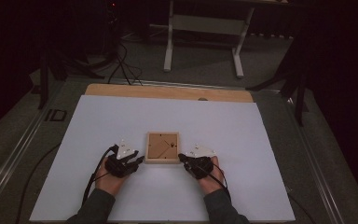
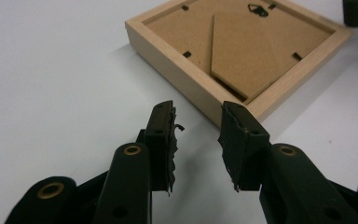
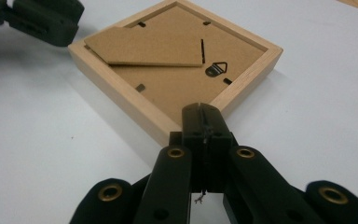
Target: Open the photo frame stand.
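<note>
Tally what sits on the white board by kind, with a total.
Wooden picture frame, lying back side up: 1
Handheld gripper: 2, left gripper and right gripper
Total: 3

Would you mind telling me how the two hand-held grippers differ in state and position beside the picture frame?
The left hand-held gripper has its jaws apart with nothing between them; the right hand-held gripper has its jaws shut together. The left one sits off the frame's left side with bare table ahead of its tips; the right one points at a frame corner from the right. Both are black and hold nothing.
</note>
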`<state>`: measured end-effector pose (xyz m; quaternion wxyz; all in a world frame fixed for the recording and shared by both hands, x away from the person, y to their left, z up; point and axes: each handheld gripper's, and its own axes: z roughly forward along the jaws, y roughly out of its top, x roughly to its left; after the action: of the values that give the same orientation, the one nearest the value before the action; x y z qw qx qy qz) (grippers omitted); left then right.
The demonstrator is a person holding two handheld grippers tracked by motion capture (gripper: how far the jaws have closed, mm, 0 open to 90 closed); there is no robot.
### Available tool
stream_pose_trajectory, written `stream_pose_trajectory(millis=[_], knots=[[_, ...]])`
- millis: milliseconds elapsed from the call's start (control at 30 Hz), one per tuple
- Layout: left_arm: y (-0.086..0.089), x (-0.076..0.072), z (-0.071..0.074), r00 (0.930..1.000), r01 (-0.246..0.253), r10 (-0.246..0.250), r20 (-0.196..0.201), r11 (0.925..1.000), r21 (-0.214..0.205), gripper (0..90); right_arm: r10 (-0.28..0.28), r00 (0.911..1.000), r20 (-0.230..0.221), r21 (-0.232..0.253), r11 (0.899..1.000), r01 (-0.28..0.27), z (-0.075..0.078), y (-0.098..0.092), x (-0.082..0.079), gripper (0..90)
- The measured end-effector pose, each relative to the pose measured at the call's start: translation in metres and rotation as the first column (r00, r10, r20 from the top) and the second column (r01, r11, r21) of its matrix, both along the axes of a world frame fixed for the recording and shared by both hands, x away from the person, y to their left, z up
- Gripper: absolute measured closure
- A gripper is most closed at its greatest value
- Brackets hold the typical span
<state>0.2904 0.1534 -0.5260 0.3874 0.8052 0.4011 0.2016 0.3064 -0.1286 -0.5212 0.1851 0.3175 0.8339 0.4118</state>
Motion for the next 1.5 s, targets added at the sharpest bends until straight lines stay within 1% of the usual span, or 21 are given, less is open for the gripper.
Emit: stream_pose_trajectory(millis=[100,200,300,533,600,667,733,867,967,1067,1233,1367,1500], knots=[[0.002,-0.001,0.003,0.9999,-0.002,0.002,0.013,0.9999,-0.011,64.3,-0.002,1.0,0.004,-0.004,1.0,0.002,-0.001,0.001,0.0,89.7],[0.004,-0.003,0.006,0.9998,-0.003,0.004,0.022,0.9996,-0.028,62.9,-0.01,0.9999,0.001,0.014,1.0,0.01,-0.001,0.001,-0.001,89.7],[0.004,-0.004,0.007,0.9997,-0.002,0.002,0.024,0.9996,-0.028,61.8,-0.001,1.0,0.009,0.034,0.999,0.0,0.0,0.001,-0.002,89.7],[-0.001,-0.006,0.008,0.9994,0.019,-0.019,0.029,0.9995,-0.025,59.9,0.009,1.0,0.003,0.046,0.999,-0.01,-0.003,0.004,-0.002,89.7],[-0.002,-0.006,0.009,0.9993,0.021,-0.02,0.031,0.9993,-0.032,59.3,0.011,0.9999,0.003,0.046,0.999,-0.011,-0.003,0.004,-0.003,89.7],[-0.003,-0.005,0.01,0.9995,0.012,-0.011,0.03,0.9997,-0.022,57.0,0.016,0.9999,-0.001,0.052,0.999,-0.016,-0.003,0.003,-0.002,89.7],[-0.006,-0.003,0.012,0.9997,0.019,-0.019,0.015,0.9997,-0.013,52.8,0.014,0.9999,-0.009,0.062,0.998,-0.014,-0.004,0.002,-0.002,89.7],[-0.012,0.0,0.015,0.9993,0.036,-0.036,0.003,0.9993,0.006,49.2,0.005,1.0,-0.001,0.07,0.998,-0.005,-0.005,0.002,-0.003,89.7],[-0.019,0.004,0.014,0.999,0.043,-0.043,-0.004,0.999,0.013,48.7,0.005,1.0,0.002,0.069,0.998,-0.005,-0.005,0.003,-0.003,89.7],[-0.028,0.008,0.015,0.9989,0.047,-0.046,-0.012,0.9985,0.029,47.9,0.007,0.9998,0.017,0.053,0.999,-0.008,-0.005,0.004,-0.004,89.7],[-0.037,0.016,0.016,0.9985,0.053,-0.053,-0.012,0.9983,0.025,47.0,0.006,0.9999,0.014,0.057,0.998,-0.007,-0.005,0.004,-0.004,89.7],[-0.043,0.022,0.015,0.9984,0.051,-0.051,-0.025,0.9985,0.02,46.2,0.002,0.9999,0.014,0.057,0.998,-0.002,-0.005,0.004,-0.004,89.7],[-0.048,0.025,0.016,0.9977,0.066,-0.066,-0.019,0.9973,0.032,46.2,0.002,0.9999,0.014,0.058,0.998,-0.003,-0.005,0.004,-0.004,89.7]])
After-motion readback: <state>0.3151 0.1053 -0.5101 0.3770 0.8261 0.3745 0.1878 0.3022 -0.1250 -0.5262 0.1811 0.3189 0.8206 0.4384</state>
